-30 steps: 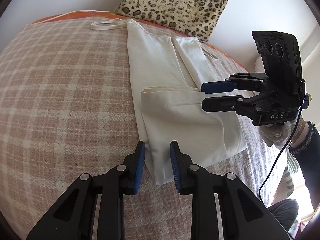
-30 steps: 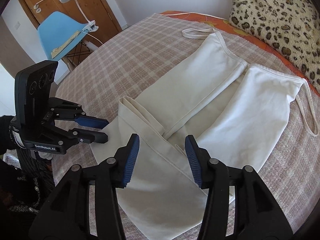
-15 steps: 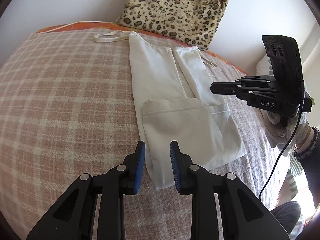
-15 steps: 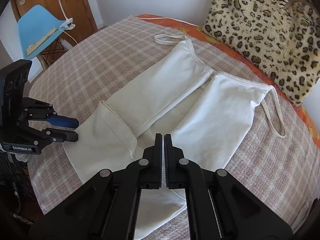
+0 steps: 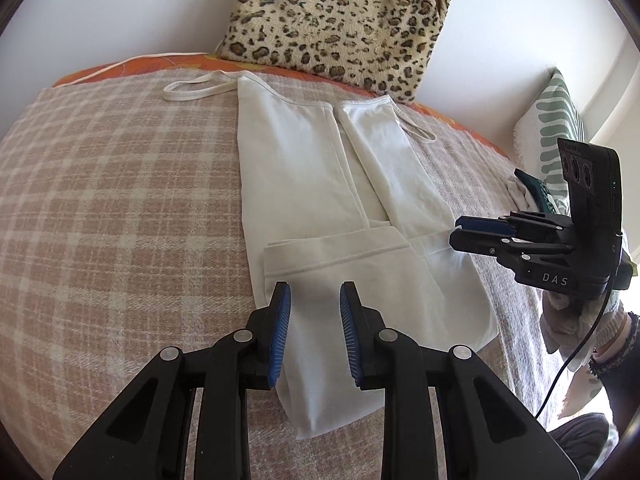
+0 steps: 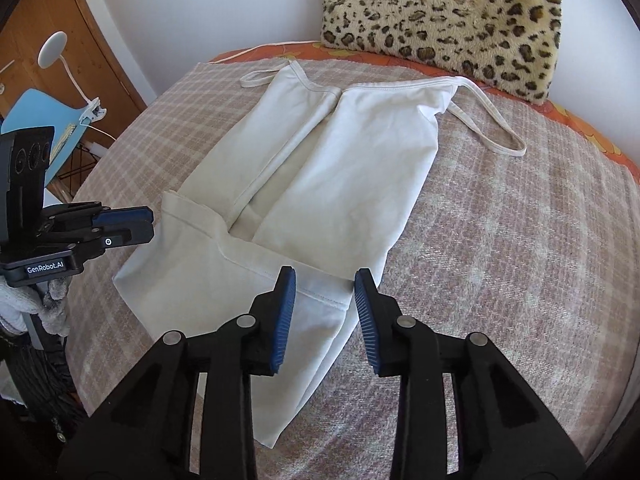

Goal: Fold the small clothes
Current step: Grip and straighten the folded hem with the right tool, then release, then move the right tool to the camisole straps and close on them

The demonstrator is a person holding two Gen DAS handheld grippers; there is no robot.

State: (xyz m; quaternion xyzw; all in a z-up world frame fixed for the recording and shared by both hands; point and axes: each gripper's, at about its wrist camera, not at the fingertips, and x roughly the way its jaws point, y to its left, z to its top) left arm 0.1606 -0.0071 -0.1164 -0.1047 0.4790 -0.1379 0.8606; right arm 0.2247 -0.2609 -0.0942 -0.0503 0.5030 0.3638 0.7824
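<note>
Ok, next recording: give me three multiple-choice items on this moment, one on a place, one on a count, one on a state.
1. Where does the leopard-print plush cushion sit?
A. against the wall beyond the garment's strap end
B. on the blue chair
C. under the garment

2. How many thin shoulder straps show on the white strappy cotton garment?
A. none
B. two
C. four

3. How is the right claw?
A. shut on the garment
B. open, holding nothing
C. shut on a strap

Key: 1 A, the cushion leans on the white wall past the checked beige blanket. 2 B, one strap loops out at each top corner. 3 B, its blue pads stand apart above the folded hem; the left claw is open too.
</note>
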